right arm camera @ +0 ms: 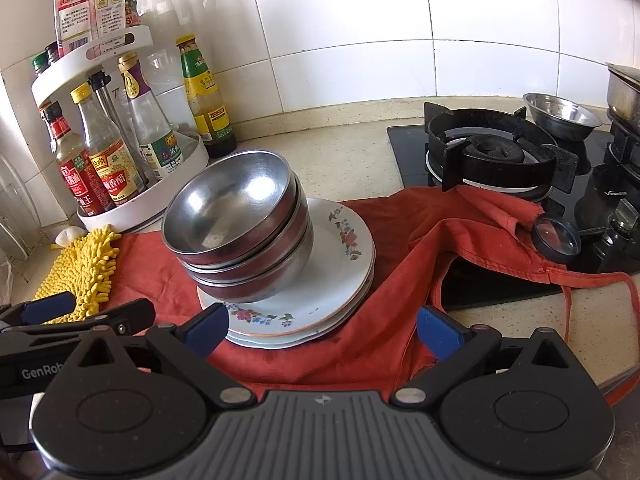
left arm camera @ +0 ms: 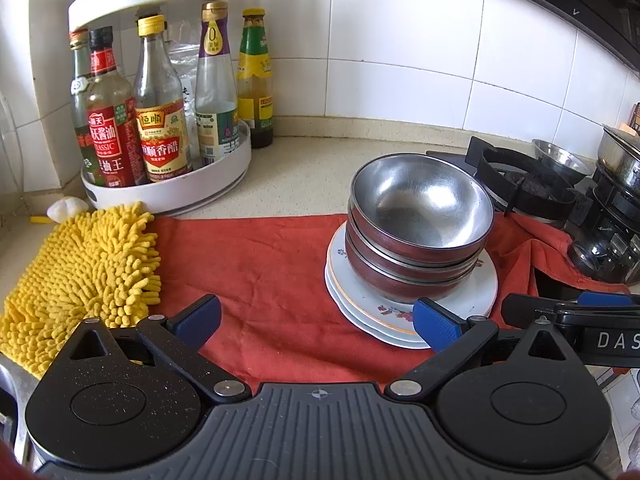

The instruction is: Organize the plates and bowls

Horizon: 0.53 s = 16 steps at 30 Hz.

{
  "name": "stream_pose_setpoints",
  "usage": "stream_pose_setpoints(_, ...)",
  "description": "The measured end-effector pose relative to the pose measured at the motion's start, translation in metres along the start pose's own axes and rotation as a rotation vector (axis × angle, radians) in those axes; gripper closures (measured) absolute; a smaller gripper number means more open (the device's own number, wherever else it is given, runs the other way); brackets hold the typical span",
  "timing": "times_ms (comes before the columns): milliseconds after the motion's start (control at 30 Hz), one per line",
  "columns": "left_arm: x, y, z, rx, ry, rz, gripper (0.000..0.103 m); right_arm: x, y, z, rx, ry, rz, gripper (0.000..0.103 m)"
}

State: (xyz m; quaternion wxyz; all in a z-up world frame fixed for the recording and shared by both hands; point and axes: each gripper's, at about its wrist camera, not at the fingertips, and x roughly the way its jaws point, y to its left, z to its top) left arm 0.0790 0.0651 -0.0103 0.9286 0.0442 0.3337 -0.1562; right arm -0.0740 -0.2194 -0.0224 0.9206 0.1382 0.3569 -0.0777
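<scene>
The left gripper [left arm camera: 318, 324] is hovering with its fingers [left arm camera: 199, 320] spread wide and holding nothing; its right finger is sitting just in front of the near rim of the plates [left arm camera: 486, 286]. The right gripper [right arm camera: 322, 328] is likewise gaping wide and carrying nothing, its left finger [right arm camera: 208, 328] lying just beside the near edge of the same plates.

The bowls [left arm camera: 420, 204] are resting nested on those plates, just beyond and between the two grippers, all on a red cloth [left arm camera: 260, 264] that is covering the table [left arm camera: 304, 168].

The stack is looking finished, or a lift of it is pending. If lifting, both grippers should be closing on opposite plate rims, low and level, since the bowls are leaning slightly toward the left gripper and could be sliding off a tilted plate. The cloth is wrinkling to the right of the right fingers, so dragging is looking unwise.

Counting: three nested steel bowls with reddish outsides; about three floral plates, though the lower edges are overlapping and hard to separate. Further out, a yellow chenille mitt [left arm camera: 80, 276] is lying left of the left fingers, and a white turntable rack [left arm camera: 168, 188] of bottles is standing beyond it. One more small steel bowl [right arm camera: 562, 114] is sitting by the burner [right arm camera: 492, 152], well beyond the right fingers.
</scene>
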Motion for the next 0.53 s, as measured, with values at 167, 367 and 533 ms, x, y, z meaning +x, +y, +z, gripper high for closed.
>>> stream_pose_setpoints(167,-0.001,-0.003,-0.002,0.039,-0.021,0.045,0.0,0.002,0.004,-0.002,-0.01,0.005,-0.001,0.004)
stream_pose_setpoints(367,-0.004,-0.003,-0.004,0.08,-0.048,0.073,0.0,0.001,0.007,-0.001,-0.011,-0.006,0.01,0.004)
stream_pose_setpoints(533,-0.003,0.003,-0.004,0.062,-0.056,0.052,0.0,0.004,0.009,0.001,-0.015,0.006,0.021,0.004)
